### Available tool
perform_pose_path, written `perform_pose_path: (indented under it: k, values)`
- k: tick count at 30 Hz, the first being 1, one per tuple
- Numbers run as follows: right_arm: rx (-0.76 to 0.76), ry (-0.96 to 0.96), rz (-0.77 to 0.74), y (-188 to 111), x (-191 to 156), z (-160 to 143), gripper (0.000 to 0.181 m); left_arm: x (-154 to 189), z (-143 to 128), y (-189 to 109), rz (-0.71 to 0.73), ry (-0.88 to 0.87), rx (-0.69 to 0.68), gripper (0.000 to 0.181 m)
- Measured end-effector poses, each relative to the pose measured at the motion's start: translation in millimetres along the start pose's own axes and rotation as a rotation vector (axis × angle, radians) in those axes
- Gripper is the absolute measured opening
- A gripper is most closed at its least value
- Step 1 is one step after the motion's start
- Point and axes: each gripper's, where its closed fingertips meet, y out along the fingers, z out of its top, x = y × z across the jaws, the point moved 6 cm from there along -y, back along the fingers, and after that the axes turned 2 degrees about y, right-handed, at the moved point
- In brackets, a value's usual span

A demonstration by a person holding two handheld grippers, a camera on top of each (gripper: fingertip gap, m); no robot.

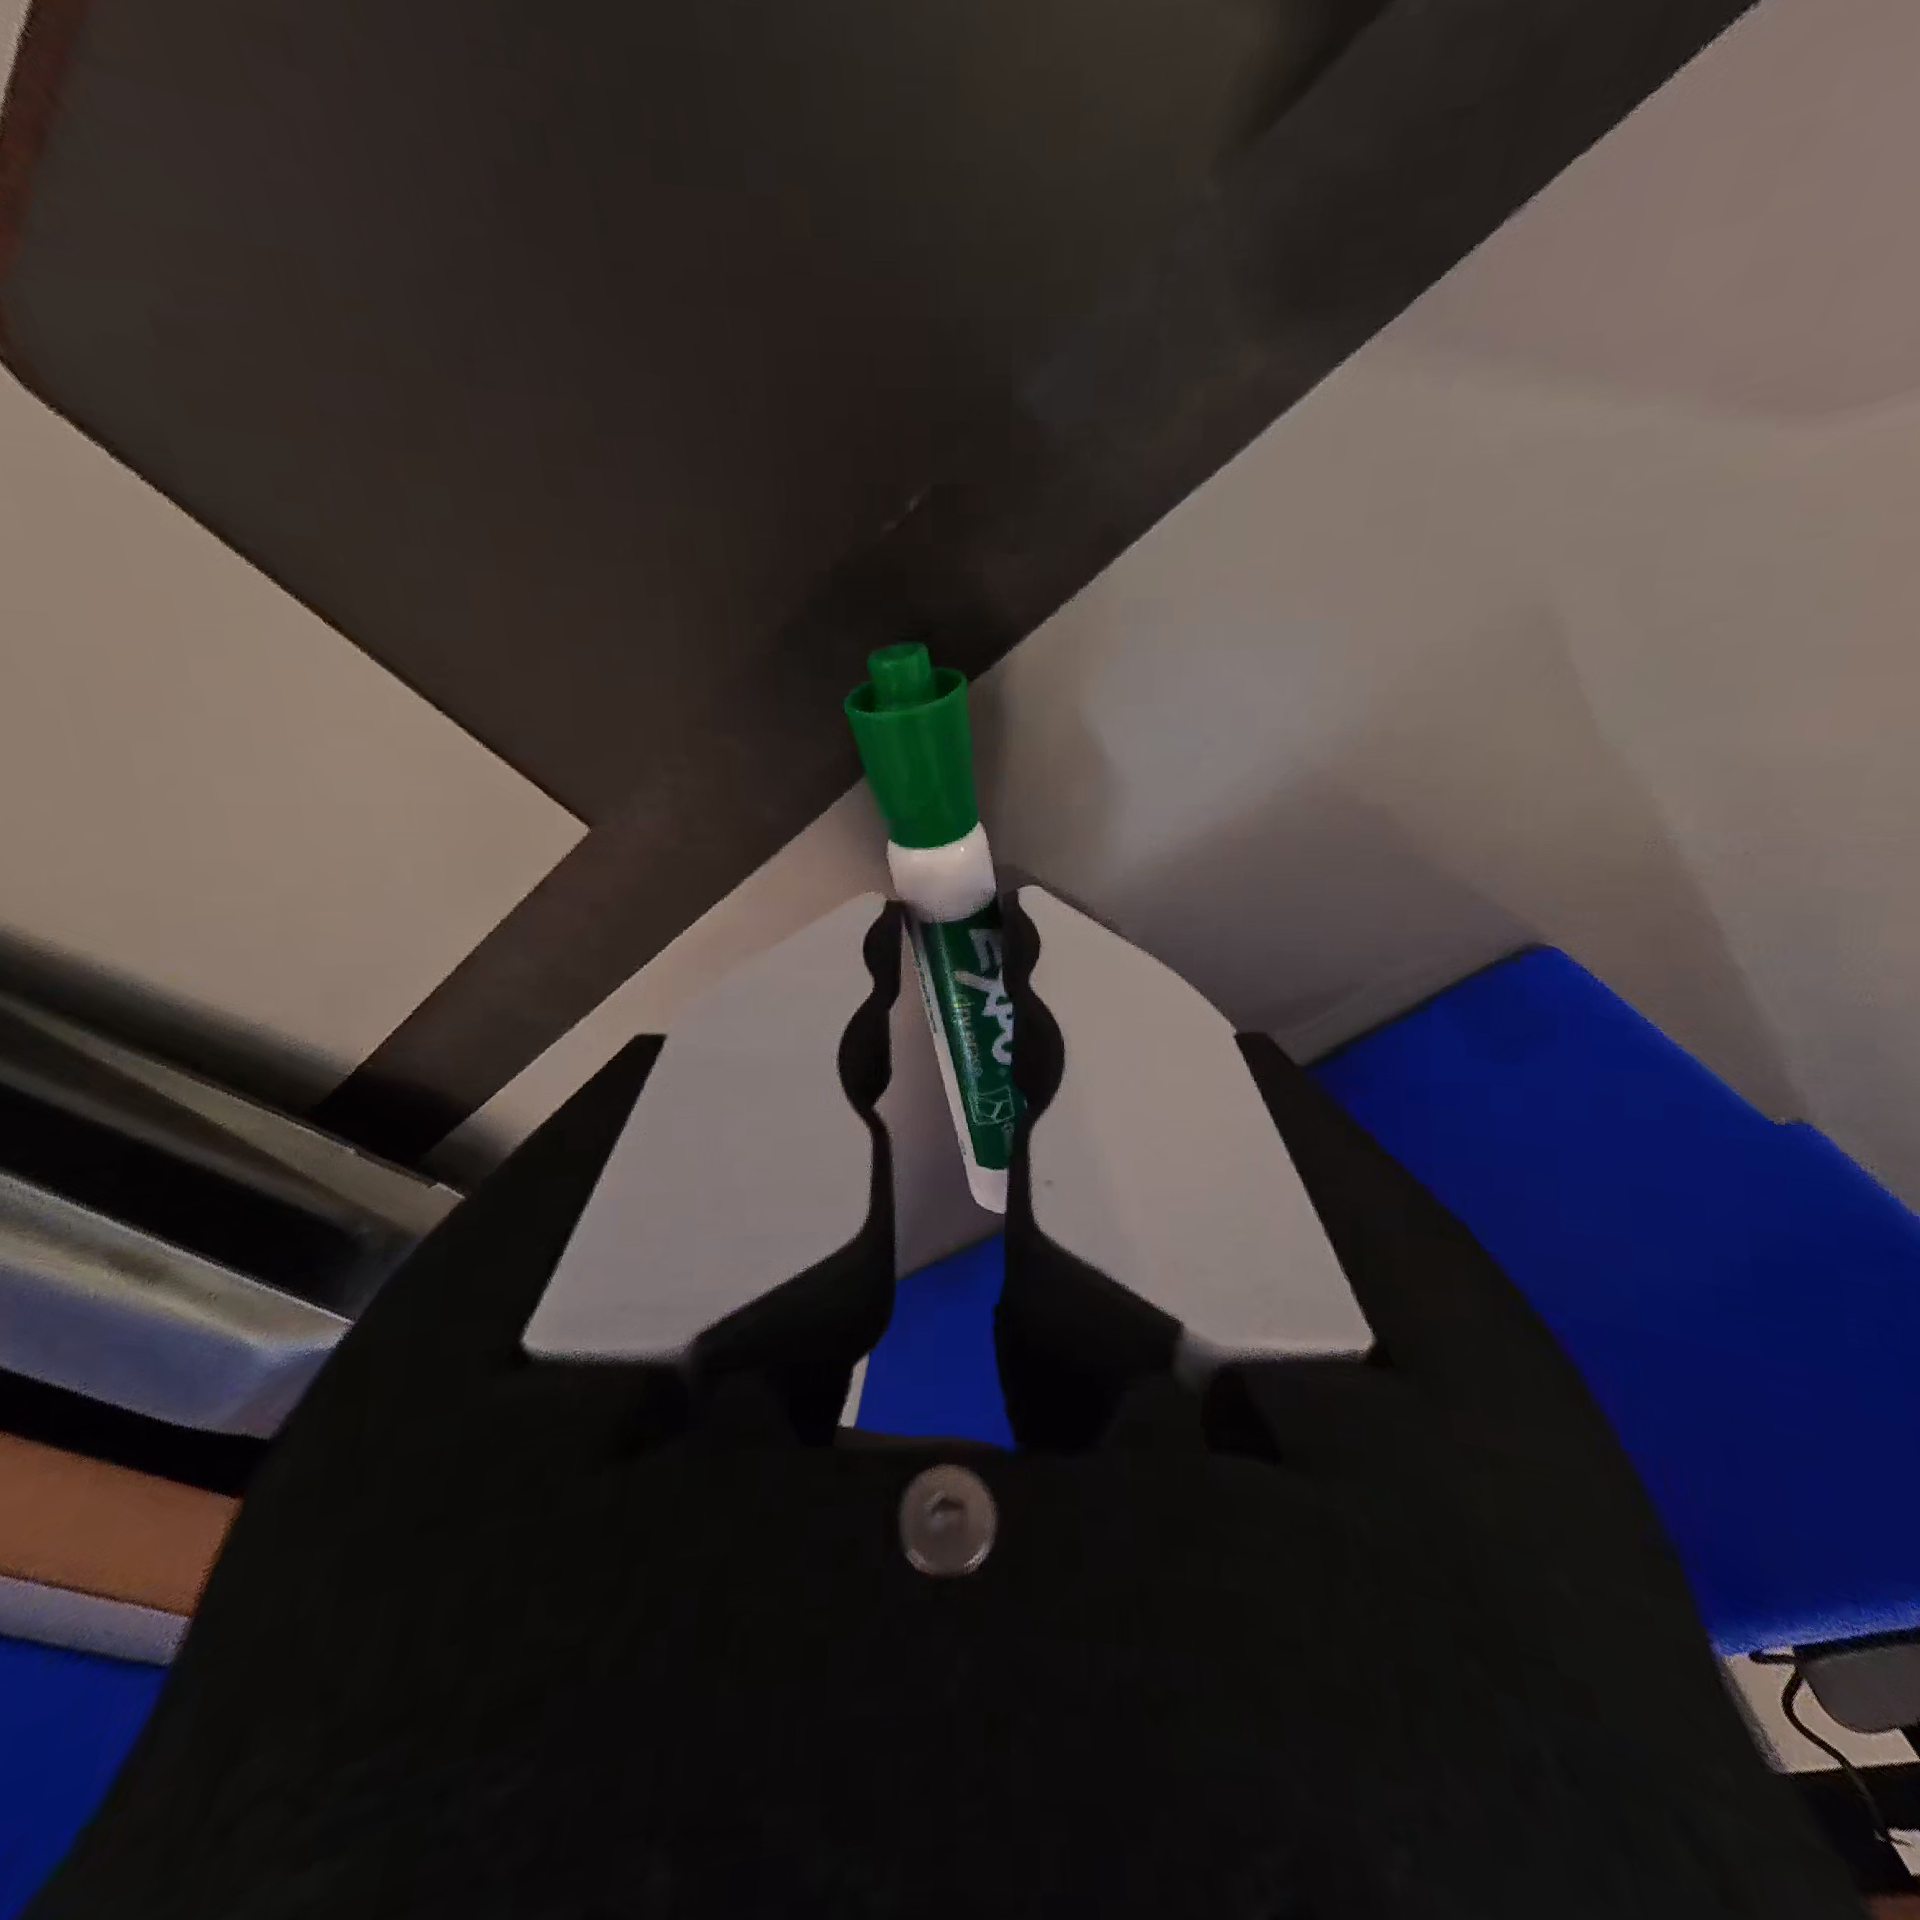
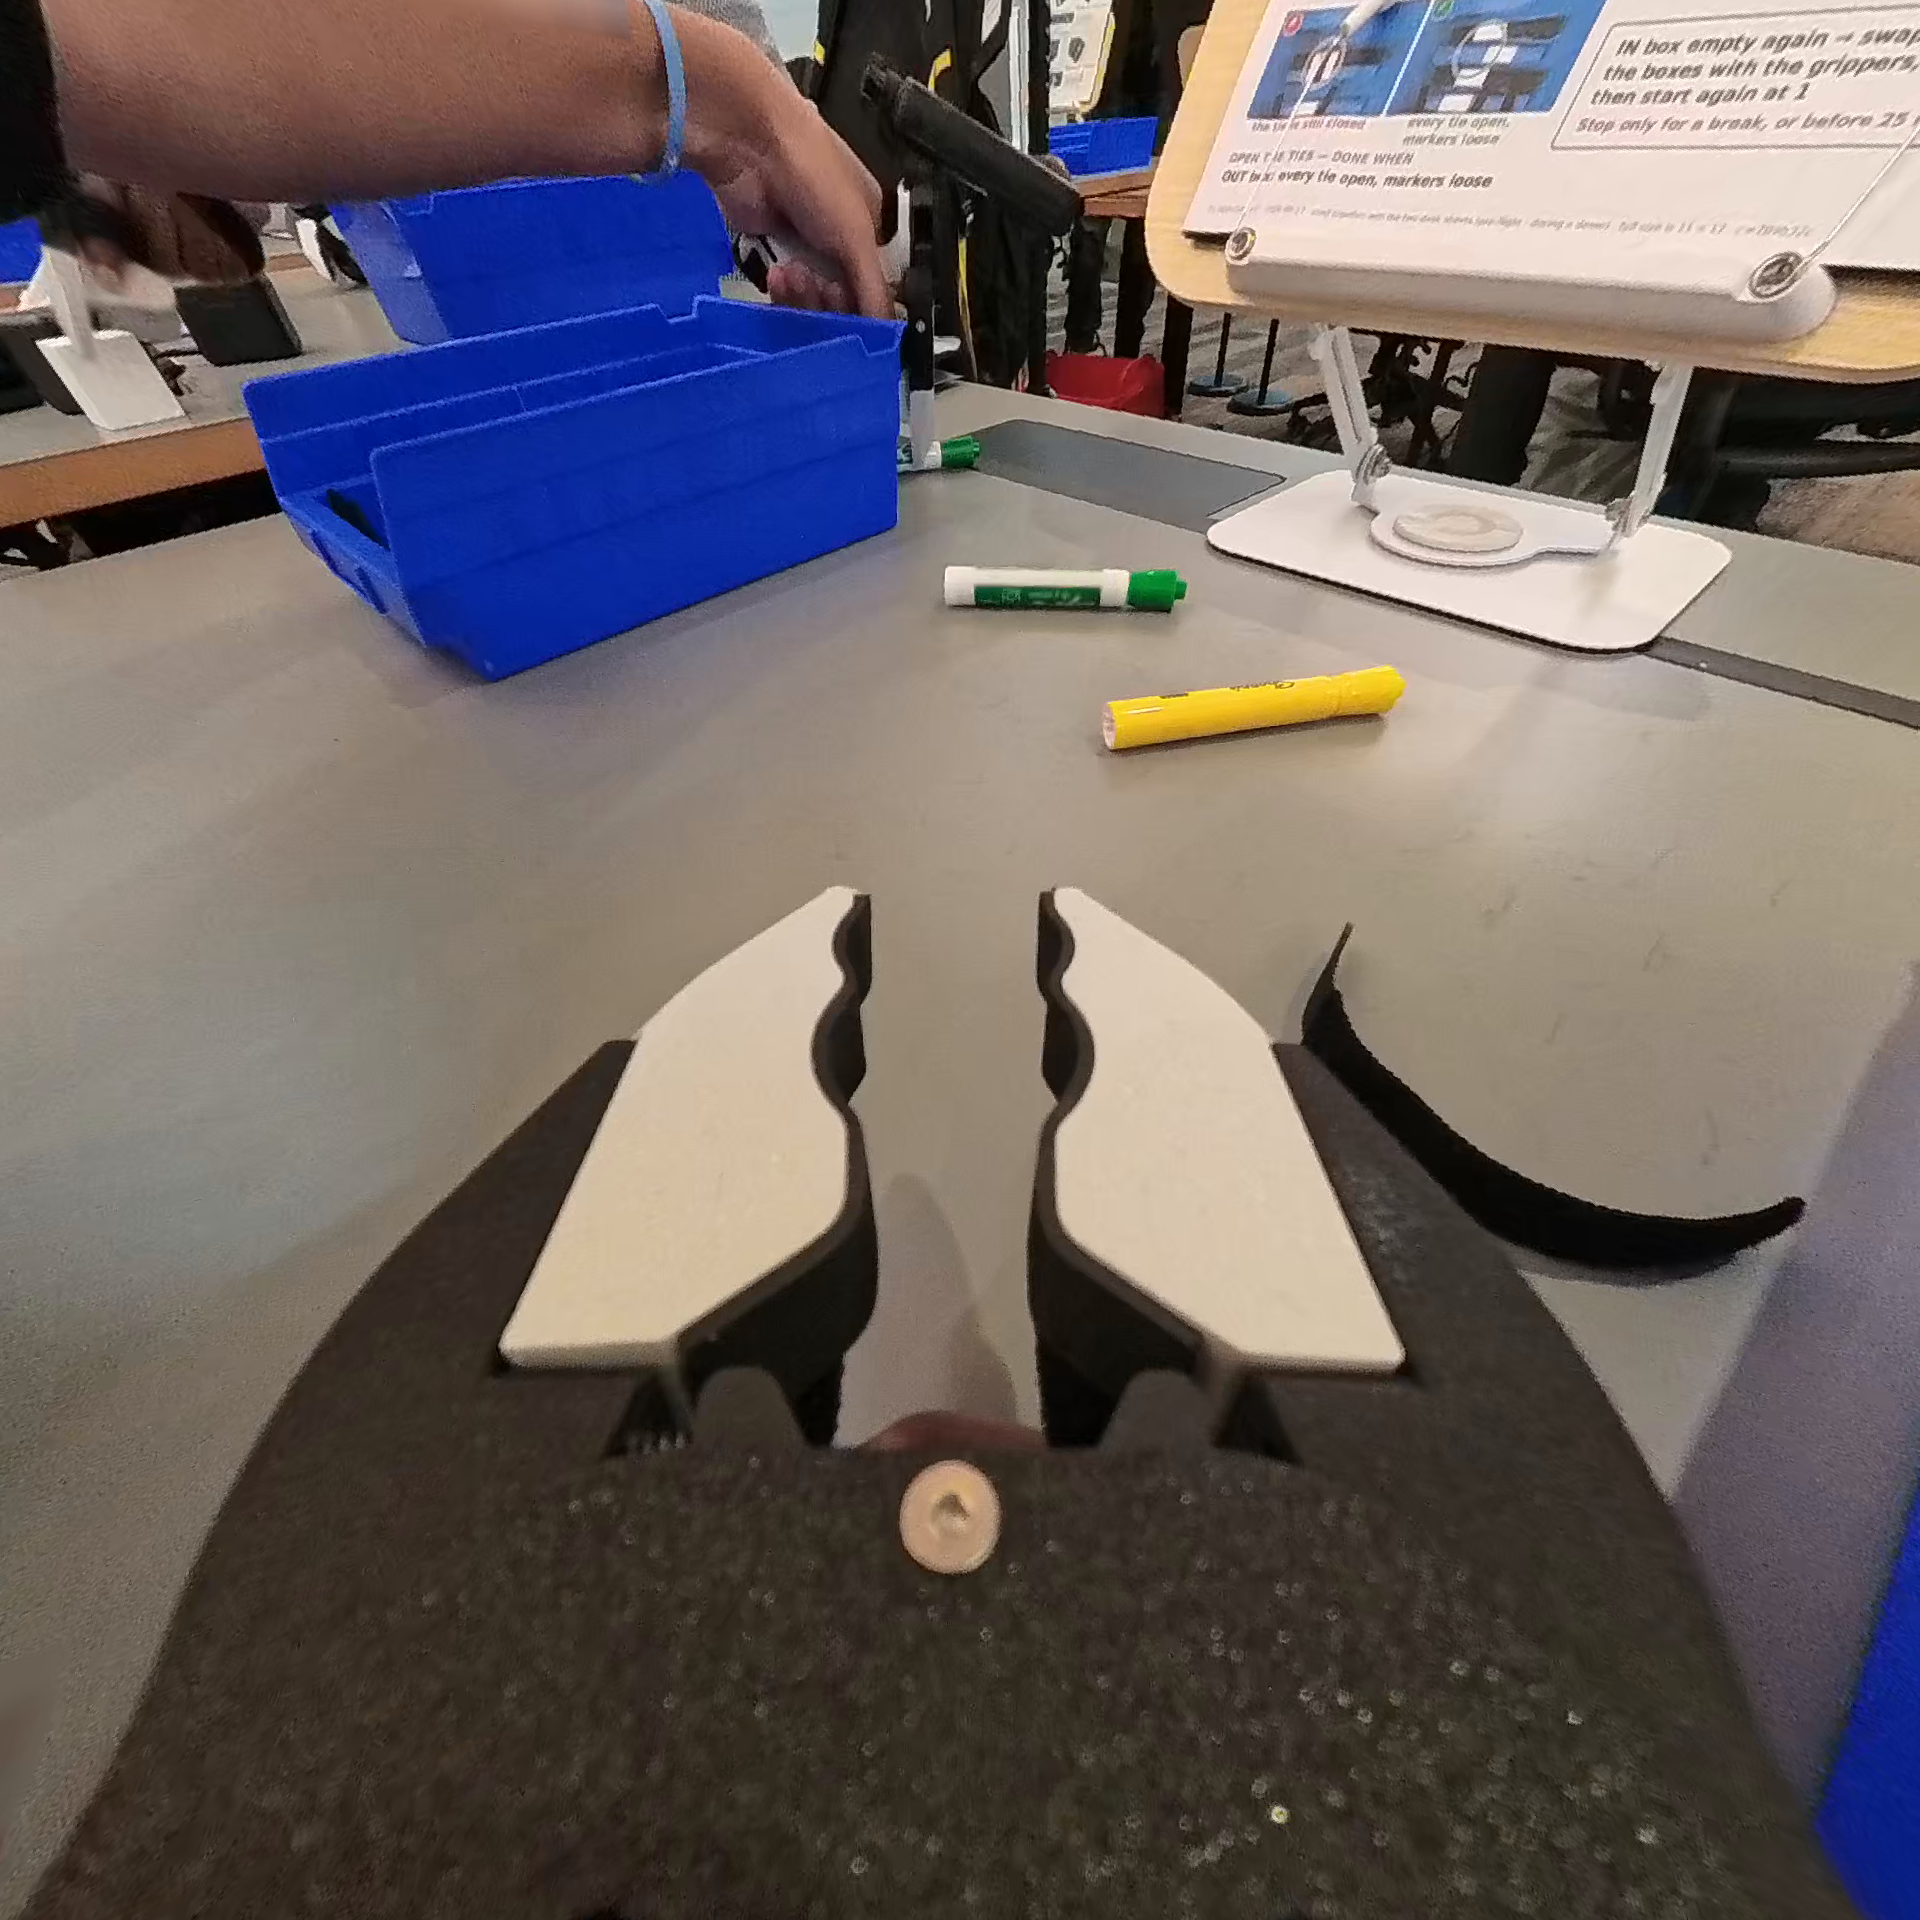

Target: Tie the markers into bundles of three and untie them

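My left gripper [image 1: 951, 914] is shut on a green-capped white marker [image 1: 920, 769]. The cap points away, over the edge of a dark panel [image 1: 623, 416] set in the grey table. My right gripper [image 2: 954, 904] is open and empty, low over the grey table [image 2: 416, 831]. Ahead of it lie a green marker [image 2: 1060, 590] and a yellow highlighter [image 2: 1252, 707]. A black strap [image 2: 1507, 1174] lies curled just right of the right fingers. Another green marker [image 2: 951, 454] shows behind the blue bin, under a slim black object; I cannot tell what holds it.
A blue divided bin [image 2: 582, 499] stands at far left, with a second one [image 2: 540, 249] behind it. A person's hand [image 2: 790, 197] reaches over them. A white document stand [image 2: 1455, 540] is at far right. A blue object [image 2: 1881, 1714] sits at the right edge. Some 55 cm of space lies between my two pairs of fingers. Measured from the fingertips, the yellow highlighter [image 2: 1252, 707] is 20 cm or so from the right gripper and 40 cm from the left.
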Motion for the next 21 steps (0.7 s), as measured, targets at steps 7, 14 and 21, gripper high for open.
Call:
perform_pose_path:
  k: [7,14,21]
  values:
    - [0.005,0.006,0.000,0,0,0,0.030,-6,-7,-39,0.103,0.039,0.145,0.018]
    - [0.011,-0.006,-0.010,-2,-1,1,0.030,58,-29,-161,0.153,0.205,0.443,0.017]
    - [0.023,-0.043,-0.026,-2,-5,6,0.029,217,-44,-210,0.110,0.515,0.448,0.017]
